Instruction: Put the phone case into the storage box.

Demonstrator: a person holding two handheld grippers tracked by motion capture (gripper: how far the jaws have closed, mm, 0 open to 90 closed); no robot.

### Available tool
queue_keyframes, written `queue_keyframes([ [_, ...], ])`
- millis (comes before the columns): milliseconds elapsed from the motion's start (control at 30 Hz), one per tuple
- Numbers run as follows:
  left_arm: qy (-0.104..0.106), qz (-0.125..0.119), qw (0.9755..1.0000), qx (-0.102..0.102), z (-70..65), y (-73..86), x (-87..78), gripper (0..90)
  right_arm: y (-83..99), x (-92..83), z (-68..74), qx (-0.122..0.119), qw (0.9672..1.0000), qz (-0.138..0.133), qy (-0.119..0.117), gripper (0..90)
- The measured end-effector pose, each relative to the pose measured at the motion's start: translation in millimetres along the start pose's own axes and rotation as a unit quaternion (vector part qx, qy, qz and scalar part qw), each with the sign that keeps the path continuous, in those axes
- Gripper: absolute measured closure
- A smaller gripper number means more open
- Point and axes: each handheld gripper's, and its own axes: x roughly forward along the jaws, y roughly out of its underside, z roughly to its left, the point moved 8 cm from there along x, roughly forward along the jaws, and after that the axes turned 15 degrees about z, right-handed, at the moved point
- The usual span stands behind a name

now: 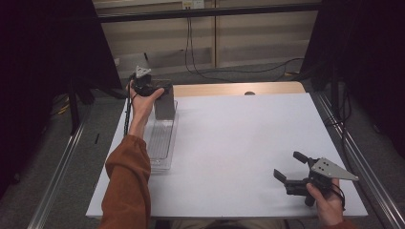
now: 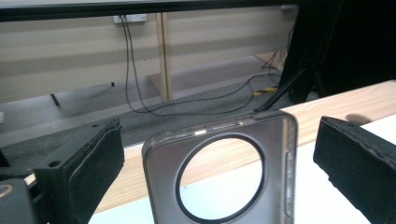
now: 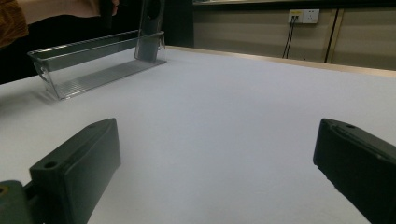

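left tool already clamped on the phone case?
No. In the left gripper view both pads stand clear of the phone case, with gaps on either side.

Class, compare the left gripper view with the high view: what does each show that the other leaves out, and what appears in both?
Left gripper view alone: the phone case's round camera cutout and side button slots, standing between the left gripper's open fingers without touching them.

High view alone: the long clear tray holding the case at its far end, the right gripper open near the table's front right corner, and the orange sleeve.

Both: the case, the white tabletop, the wooden far edge, wall cables.
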Motion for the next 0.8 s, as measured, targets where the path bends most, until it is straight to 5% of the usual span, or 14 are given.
queue_keyframes([
  [800,-0.002,-0.027,0.9996,-0.007,7.3,20.5,-30.4,2.2,-2.3,0.8,-3.3,-0.004,0.9999,-0.003,0.014,0.0],
])
